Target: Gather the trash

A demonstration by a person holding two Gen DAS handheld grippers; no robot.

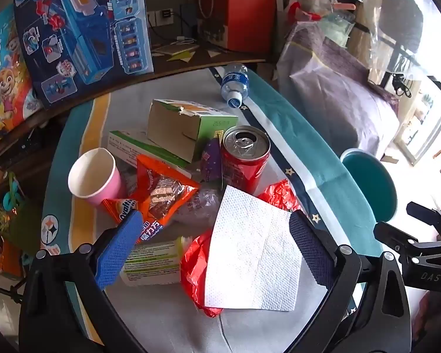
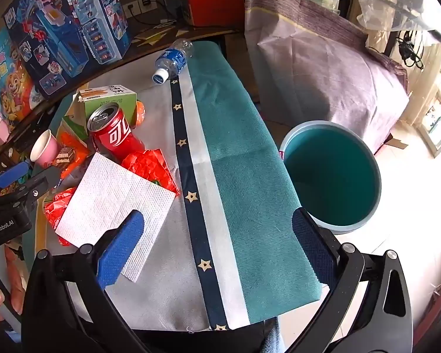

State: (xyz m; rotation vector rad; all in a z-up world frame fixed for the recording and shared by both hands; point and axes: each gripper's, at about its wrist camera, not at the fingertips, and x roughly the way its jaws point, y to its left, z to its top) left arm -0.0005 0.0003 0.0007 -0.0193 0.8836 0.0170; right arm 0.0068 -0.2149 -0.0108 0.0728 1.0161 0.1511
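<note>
Left wrist view: left gripper (image 1: 214, 244) jaws wide open over the white napkin (image 1: 252, 253) at lower centre; right gripper (image 2: 217, 244) likewise empty. Pinch one napkin edge, then carry it to the teal bin (image 2: 332, 173).

Each gripper, the left gripper (image 1: 214, 247) and the right gripper (image 2: 217, 247), has a black plastic frame with two arms, silver round pivot screws and blue mesh-textured pads (image 1: 119, 248) on the fingers (the far-side pads look darker navy). White lettering marks the black housings: "GenRobot.AI" and "DAS".
</note>
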